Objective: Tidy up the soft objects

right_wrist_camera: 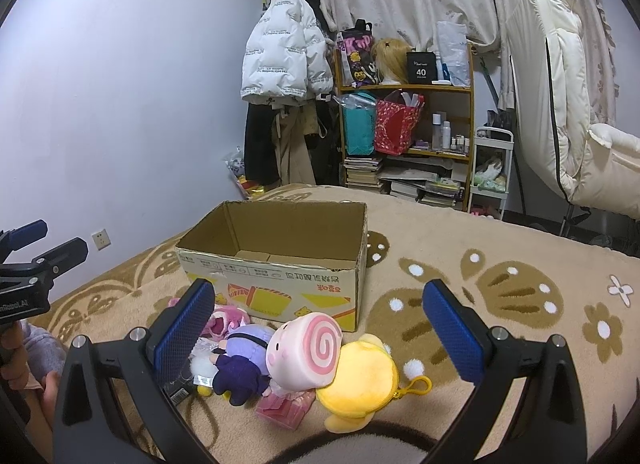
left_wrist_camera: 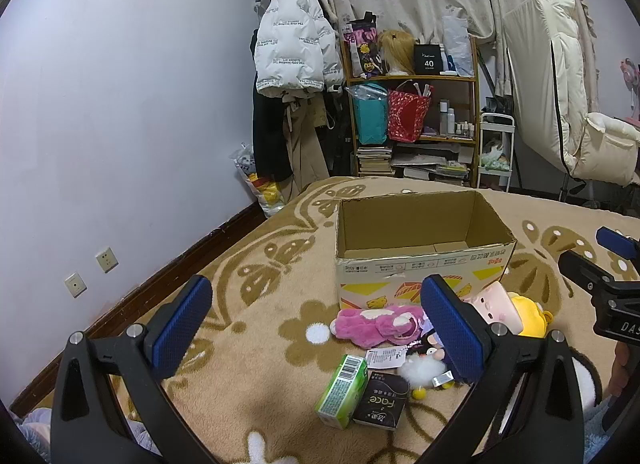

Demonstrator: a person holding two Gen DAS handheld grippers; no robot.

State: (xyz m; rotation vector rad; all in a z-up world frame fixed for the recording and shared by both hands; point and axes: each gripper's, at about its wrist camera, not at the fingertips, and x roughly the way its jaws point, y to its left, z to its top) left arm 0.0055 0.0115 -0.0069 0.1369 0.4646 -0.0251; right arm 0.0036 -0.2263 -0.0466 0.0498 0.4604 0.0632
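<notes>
An open cardboard box (left_wrist_camera: 420,268) (right_wrist_camera: 280,284) stands on the patterned blanket, nothing showing inside it. In front of it lies a pile of soft toys: a pink plush (left_wrist_camera: 372,324) (right_wrist_camera: 224,320), a purple doll (right_wrist_camera: 244,364), a pink swirl plush (right_wrist_camera: 308,348) (left_wrist_camera: 496,306), a yellow plush (right_wrist_camera: 360,380) (left_wrist_camera: 528,314) and a white pompom (left_wrist_camera: 420,372). My left gripper (left_wrist_camera: 316,328) is open, held above the pile's left side. My right gripper (right_wrist_camera: 320,336) is open, with the swirl and yellow plush between its fingers' sightline, untouched.
A green carton (left_wrist_camera: 342,390) and a black "Face" box (left_wrist_camera: 382,400) lie on the blanket (right_wrist_camera: 520,304) near the toys, with a pink packet (right_wrist_camera: 286,404). Behind the bed are a cluttered shelf (left_wrist_camera: 416,104), hanging coats (left_wrist_camera: 292,48) and a cream chair (right_wrist_camera: 568,112).
</notes>
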